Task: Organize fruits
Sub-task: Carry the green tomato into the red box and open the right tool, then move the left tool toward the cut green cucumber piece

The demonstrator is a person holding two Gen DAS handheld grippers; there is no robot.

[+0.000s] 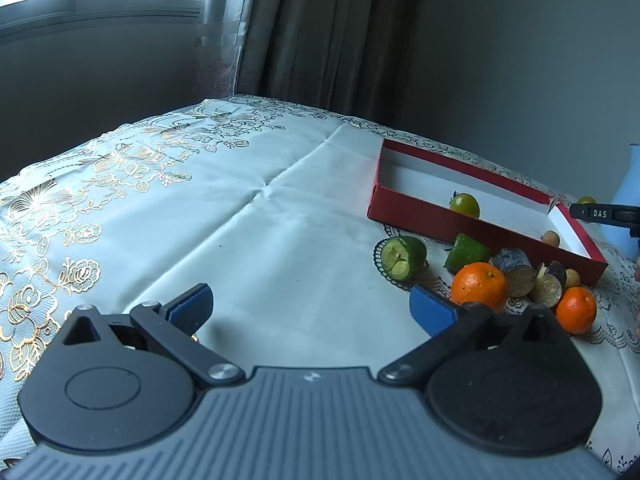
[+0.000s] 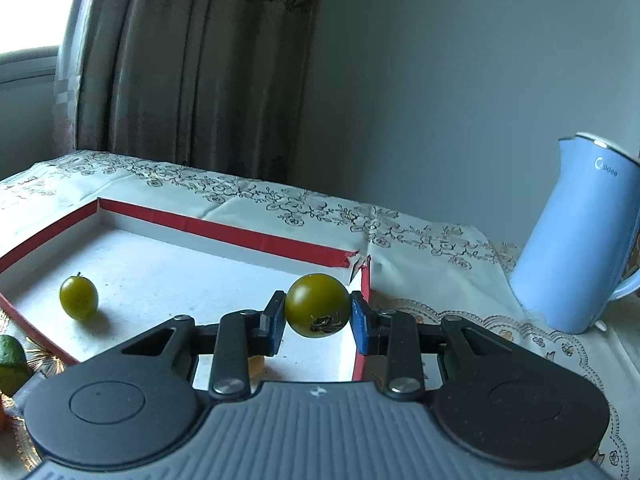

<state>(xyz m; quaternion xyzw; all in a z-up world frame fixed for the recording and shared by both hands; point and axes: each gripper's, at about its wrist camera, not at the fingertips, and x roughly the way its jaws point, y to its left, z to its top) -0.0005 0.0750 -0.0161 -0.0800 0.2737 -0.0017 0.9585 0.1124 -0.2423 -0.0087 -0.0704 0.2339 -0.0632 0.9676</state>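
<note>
My right gripper (image 2: 318, 318) is shut on a round green fruit (image 2: 316, 302), held above the right end of the red box (image 2: 224, 234). A second green fruit (image 2: 79, 297) lies inside the box at the left. My left gripper (image 1: 312, 304) stands open over bare cloth, nothing between its blue pads. Just right of it lie an orange (image 1: 479, 285), a smaller orange (image 1: 576, 309), a cut green fruit (image 1: 400, 257), another green piece (image 1: 466, 252) and dark cut pieces (image 1: 514, 270). The right gripper's tip (image 1: 600, 213) shows at the far right edge.
A light blue kettle (image 2: 580, 240) stands on the table right of the box. The white embroidered tablecloth (image 1: 260, 232) covers the table. Curtains and a grey wall rise behind. A small tan ball (image 1: 551, 237) lies in the box's near right corner.
</note>
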